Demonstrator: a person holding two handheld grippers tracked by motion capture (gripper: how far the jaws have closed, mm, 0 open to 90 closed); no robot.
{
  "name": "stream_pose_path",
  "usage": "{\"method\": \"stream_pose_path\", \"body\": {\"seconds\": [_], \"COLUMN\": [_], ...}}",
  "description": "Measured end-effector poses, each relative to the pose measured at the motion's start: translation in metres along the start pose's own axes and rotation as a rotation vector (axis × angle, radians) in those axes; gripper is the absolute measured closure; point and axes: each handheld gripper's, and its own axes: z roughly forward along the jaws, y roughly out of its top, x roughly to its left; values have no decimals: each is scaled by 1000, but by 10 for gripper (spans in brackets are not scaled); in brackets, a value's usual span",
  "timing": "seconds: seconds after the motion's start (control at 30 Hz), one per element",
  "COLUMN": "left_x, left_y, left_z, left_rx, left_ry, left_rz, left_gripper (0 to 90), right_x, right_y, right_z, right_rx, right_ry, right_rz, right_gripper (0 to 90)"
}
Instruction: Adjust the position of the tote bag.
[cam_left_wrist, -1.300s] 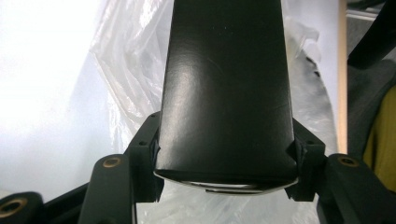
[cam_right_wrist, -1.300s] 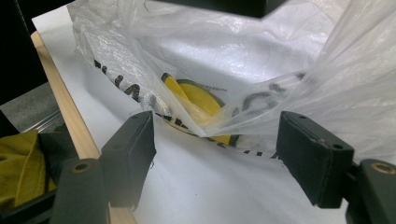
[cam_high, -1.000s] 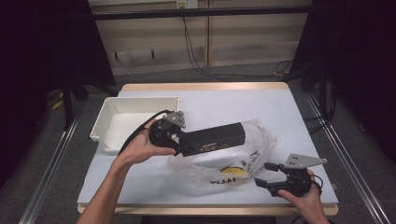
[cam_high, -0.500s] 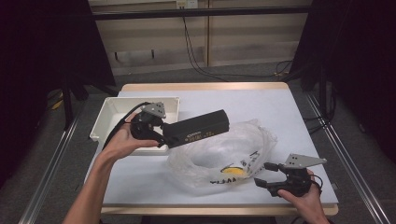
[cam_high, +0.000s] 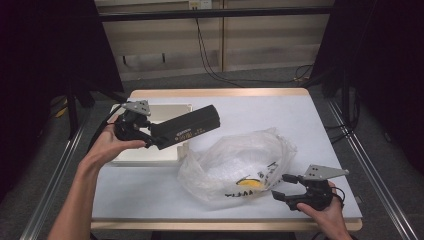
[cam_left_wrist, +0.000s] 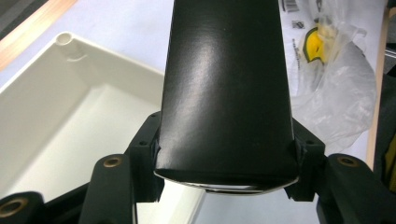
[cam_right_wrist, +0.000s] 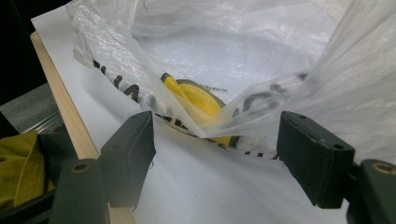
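White bench (cam_high: 310, 125) under dim light: left claw (cam_high: 150, 140) clamps the stiff, light-looking black box (cam_high: 187, 129) by one end, above the tray (cam_high: 150, 155); right claw (cam_high: 282, 187) gapes beside the plastic bag (cam_high: 235, 160)

High view: above the near table (cam_high: 310, 115) edge, looking forward and down.
Left gripper view: close over tray (cam_left_wrist: 56, 107).
Right gripper view: close on bag (cam_right_wrist: 224, 60).
Shared: bag.

Box label (cam_high: 189, 131), bag print (cam_high: 248, 185) (both unreadable)

Black box (cam_high: 186, 129), white tray (cam_high: 150, 156), clear bag (cam_high: 240, 165) (yellow-and-black print).
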Motion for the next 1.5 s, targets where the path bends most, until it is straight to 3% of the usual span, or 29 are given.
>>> {"method": "stream_pose_path", "body": {"seconds": [0.13, 0.23, 0.43, 0.63, 0.77, 1.03, 1.1, 1.33, 1.5], "left_x": [9, 15, 24, 36, 42, 52, 54, 63, 71], "left_y": [-7, -12, -15, -21, -26, -37, -38, -46, -56], "left_z": [-7, -13, -20, -26, -29, -36, -37, -35, -32], "left_rx": [16, -18, -27, -29, -16, -47, -44, -50, -55], "left_ry": [19, 22, 39, 68, 93, 112, 119, 131, 126], "left_rz": [-26, -39, -22, -42, -19, -22, -6, 11, -11], "left_gripper": [432, 432, 431, 431, 431, 431, 430, 431, 430], "right_x": [0, 0, 0, -1, -1, -2, -1, -2, -2], "right_y": [0, 0, 0, -1, -1, -2, -1, -2, -2], "right_z": [0, 0, 1, 0, -1, -1, -2, -2, -3], "right_rx": [-2, 0, 1, -1, 1, -1, 1, -3, -1], "right_ry": [0, -2, 1, -3, -4, -6, -6, -8, -8], "right_rz": [-2, 2, 2, 5, 8, 2, 4, 1, 1], "right_gripper": [271, 271, 270, 269, 267, 266, 265, 264, 264]}}
